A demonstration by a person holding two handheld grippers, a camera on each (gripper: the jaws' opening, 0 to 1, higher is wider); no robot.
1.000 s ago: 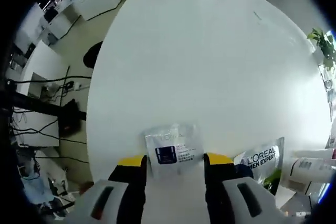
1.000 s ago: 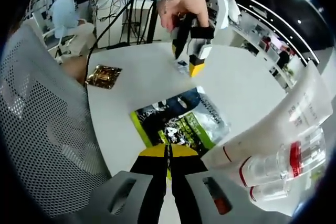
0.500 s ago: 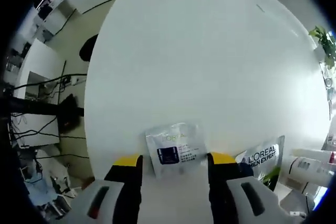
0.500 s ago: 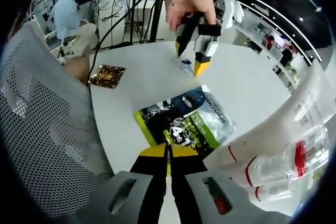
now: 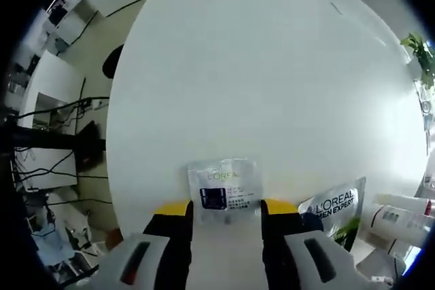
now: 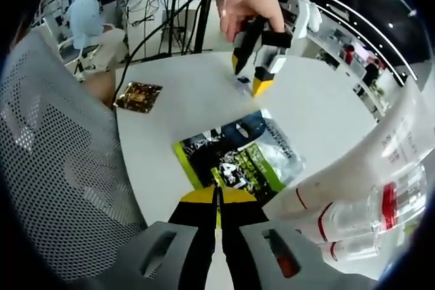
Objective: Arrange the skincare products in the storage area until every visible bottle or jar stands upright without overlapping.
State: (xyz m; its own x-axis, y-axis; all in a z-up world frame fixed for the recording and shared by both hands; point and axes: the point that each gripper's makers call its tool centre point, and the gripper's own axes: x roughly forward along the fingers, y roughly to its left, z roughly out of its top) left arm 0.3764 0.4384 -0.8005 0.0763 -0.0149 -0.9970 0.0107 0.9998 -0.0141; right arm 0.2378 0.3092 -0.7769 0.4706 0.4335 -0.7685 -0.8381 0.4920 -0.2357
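left gripper [image 5: 226,212] wide apart over the white table [image 5: 272,86], straddling a small silver sachet [image 5: 221,189] lying flat between the yellow tips, not gripped. just right, a silver-and-green pouch [image 5: 336,210], then a clear bag of bottles [image 5: 397,216]. right gripper [image 6: 217,198] pressed together on the near edge of that pouch [image 6: 238,157]; gold packet [image 6: 139,96] lying far left, bottle bag [image 6: 360,188] at right.

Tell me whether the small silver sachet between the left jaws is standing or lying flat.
Lying flat: the silver sachet rests face-up on the white table, label fully readable.
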